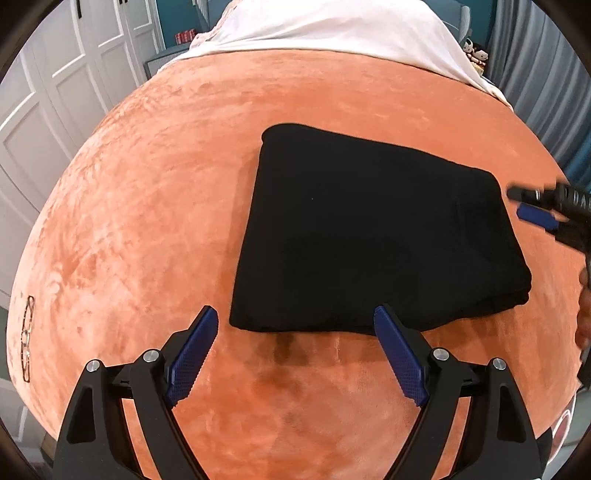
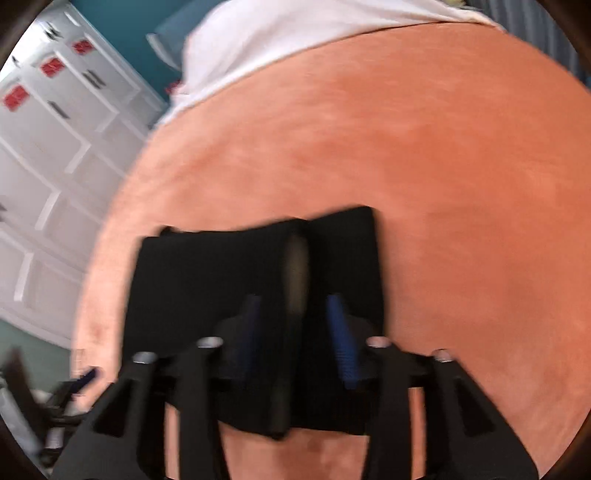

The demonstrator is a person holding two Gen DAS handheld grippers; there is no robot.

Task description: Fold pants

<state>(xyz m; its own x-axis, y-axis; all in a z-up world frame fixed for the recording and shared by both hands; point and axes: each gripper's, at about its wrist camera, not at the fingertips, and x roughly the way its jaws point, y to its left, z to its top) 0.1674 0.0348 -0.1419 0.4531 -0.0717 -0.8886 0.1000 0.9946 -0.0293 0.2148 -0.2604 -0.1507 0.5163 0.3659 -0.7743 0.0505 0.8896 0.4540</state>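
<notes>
Pants (image 1: 369, 236), black, folded rectangular on plush blanket (image 1: 147, 206).

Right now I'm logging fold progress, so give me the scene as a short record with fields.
pants: black, folded into a compact rectangle, lying flat
surface: orange blanket, white sheet beyond it
left gripper: jaws open, empty, at the pants' near edge
right gripper: over the pants' right side, jaws apart, view blurred; grip cannot be told
background: white cabinets
</notes>
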